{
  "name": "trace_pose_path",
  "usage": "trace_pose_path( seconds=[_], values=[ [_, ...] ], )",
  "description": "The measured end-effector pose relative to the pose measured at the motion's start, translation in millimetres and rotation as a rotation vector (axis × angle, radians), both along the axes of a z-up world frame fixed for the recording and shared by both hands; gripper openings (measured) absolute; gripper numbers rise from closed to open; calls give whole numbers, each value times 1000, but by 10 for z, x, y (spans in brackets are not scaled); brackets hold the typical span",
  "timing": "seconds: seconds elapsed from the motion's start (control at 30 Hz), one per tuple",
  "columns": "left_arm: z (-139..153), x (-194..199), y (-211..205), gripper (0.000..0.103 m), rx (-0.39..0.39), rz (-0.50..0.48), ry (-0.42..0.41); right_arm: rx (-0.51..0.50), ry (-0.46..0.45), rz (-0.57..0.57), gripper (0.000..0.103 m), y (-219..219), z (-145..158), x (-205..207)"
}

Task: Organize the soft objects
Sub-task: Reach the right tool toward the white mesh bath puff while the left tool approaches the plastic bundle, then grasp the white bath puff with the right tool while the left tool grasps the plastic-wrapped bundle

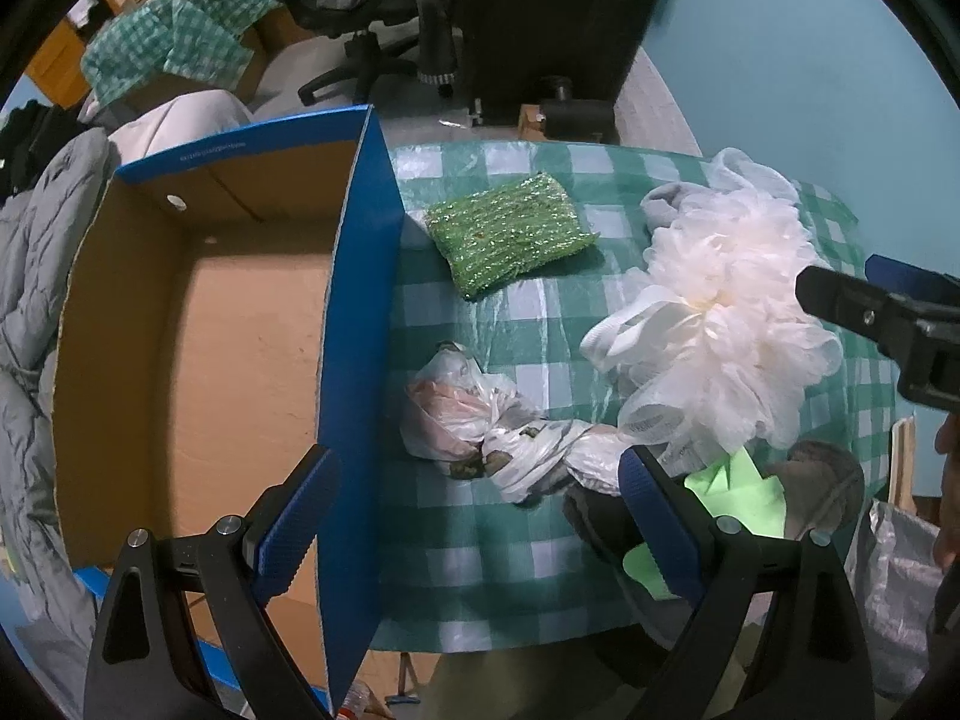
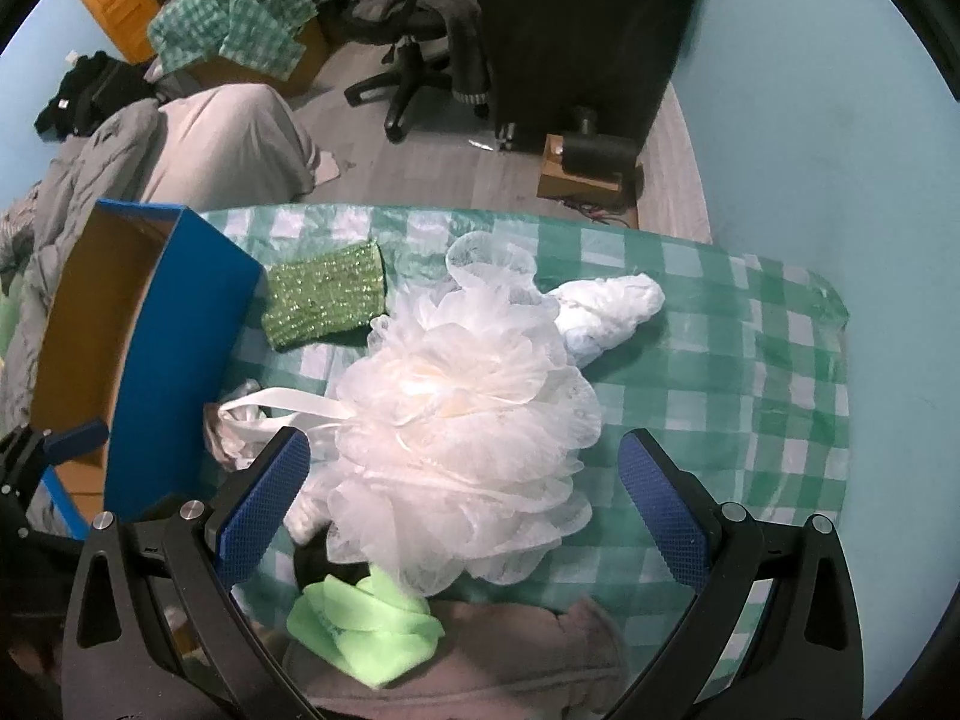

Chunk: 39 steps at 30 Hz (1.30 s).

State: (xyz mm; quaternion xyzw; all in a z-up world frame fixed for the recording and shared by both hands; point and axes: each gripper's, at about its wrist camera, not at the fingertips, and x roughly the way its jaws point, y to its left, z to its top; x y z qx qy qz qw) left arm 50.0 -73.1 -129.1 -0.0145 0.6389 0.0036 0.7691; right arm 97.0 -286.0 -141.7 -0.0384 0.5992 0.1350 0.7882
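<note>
A white mesh bath pouf [image 2: 468,438] lies on the green checked table [image 2: 750,372]; it also shows in the left wrist view [image 1: 726,324]. My right gripper [image 2: 465,504] is open, its jaws wide on either side of the pouf. My left gripper [image 1: 480,516] is open and empty, hovering over the blue wall of the cardboard box [image 1: 354,324]. A green sparkly sponge [image 1: 507,234] lies beside the box. A crumpled plastic bag [image 1: 474,426] lies just ahead of the left gripper. A light green cloth [image 2: 366,624] and a grey soft item [image 2: 498,660] sit at the near edge.
The open box [image 2: 138,324] stands at the table's left edge, its inside bare. A white bundled cloth [image 2: 606,312] lies behind the pouf. An office chair [image 2: 414,30], bedding and a dark cabinet stand beyond the table. A turquoise wall is at the right.
</note>
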Motion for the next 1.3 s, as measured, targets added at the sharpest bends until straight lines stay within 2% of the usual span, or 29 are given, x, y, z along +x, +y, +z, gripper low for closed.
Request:
trace_pose_path(
  seconds=[0.3, 0.6, 0.9, 1.1, 1.3],
  values=[
    [-220, 45, 94, 95, -21, 47, 40, -12, 24, 4, 101, 16, -119, 78],
    [-260, 45, 101, 95, 35, 30, 21, -9, 55, 2, 101, 54, -247, 102],
    [-328, 76, 315, 95, 77, 63, 32, -40, 115, 20, 101, 124, -542, 75],
    [-336, 19, 242, 95, -4, 73, 69, -48, 181, 20, 101, 112, -828, 116],
    [-464, 11, 81, 95, -12, 67, 108, -41, 218, 24, 101, 88, -984, 154]
  ],
)
